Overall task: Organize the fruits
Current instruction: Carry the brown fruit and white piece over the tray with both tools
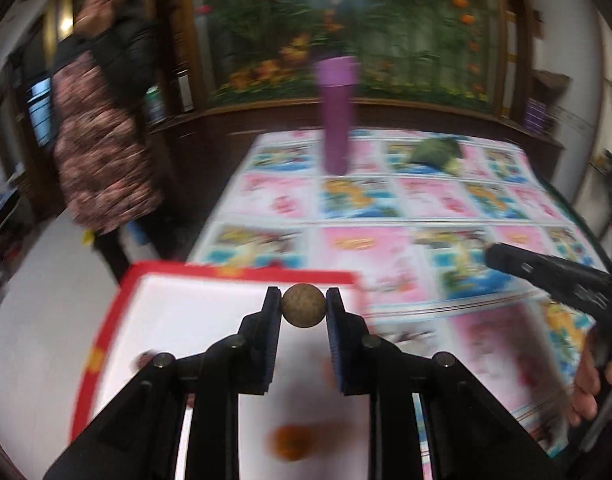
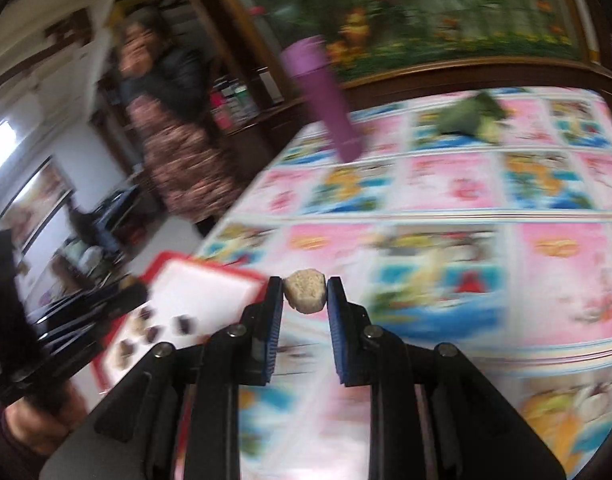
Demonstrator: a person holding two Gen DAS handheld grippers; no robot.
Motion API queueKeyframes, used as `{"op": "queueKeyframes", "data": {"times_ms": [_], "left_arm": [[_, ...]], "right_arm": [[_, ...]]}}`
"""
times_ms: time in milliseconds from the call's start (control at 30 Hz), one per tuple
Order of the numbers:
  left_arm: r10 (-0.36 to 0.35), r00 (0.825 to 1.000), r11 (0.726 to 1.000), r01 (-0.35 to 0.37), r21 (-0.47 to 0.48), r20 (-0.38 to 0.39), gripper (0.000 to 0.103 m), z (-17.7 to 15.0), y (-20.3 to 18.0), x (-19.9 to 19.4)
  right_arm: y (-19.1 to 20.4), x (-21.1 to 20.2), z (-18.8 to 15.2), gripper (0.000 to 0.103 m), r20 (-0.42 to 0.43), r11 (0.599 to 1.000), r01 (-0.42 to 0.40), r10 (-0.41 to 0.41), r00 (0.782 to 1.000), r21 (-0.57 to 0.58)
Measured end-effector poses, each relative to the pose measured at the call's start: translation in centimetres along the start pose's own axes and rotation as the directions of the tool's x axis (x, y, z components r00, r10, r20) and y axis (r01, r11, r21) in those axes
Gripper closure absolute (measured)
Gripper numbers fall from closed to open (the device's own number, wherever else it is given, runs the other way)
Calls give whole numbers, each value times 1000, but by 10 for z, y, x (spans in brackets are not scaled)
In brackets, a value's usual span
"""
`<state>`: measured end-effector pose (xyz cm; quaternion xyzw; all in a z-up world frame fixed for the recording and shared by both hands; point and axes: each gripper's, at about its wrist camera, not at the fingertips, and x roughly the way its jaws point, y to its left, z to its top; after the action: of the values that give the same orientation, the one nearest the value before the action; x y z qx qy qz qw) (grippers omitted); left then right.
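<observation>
Left fingers (image 1: 303, 304) pinching round brown ball (image 1: 303, 305); right fingers (image 2: 305, 294) pinching pale, lumpy, rough chunk (image 2: 305, 296).

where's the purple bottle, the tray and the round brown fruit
purple bottle (image 1: 337, 128), left wrist view, middle of its body
tray (image 1: 241, 273), left wrist view, red far rim
round brown fruit (image 1: 303, 305), left wrist view, centre of its face

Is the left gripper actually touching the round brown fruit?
Touching. The left wrist view shows the left gripper shut on the round brown fruit: both pads press its sides, no gap, above the tray.
</observation>
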<state>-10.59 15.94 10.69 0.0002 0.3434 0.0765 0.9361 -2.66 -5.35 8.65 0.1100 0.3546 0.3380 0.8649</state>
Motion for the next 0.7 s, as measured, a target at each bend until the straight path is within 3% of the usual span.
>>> {"op": "queueKeyframes", "data": {"times_ms": [167,333,700], "left_arm": [[72,997,994,-72,-83,-11,82,-11,59,4],[97,995,986,-99,-131,-22,82,-31,100,1],[82,993,983,-95,-159,-88,82,-75,142,1]], "right_arm": [[76,31,-3,79,-61,989,-68,61,996,-131],[124,62,-17,79,-123,976,-108,85,989,-188],[180,116,-68,79,-294,960,-125,47,955,-250]]}}
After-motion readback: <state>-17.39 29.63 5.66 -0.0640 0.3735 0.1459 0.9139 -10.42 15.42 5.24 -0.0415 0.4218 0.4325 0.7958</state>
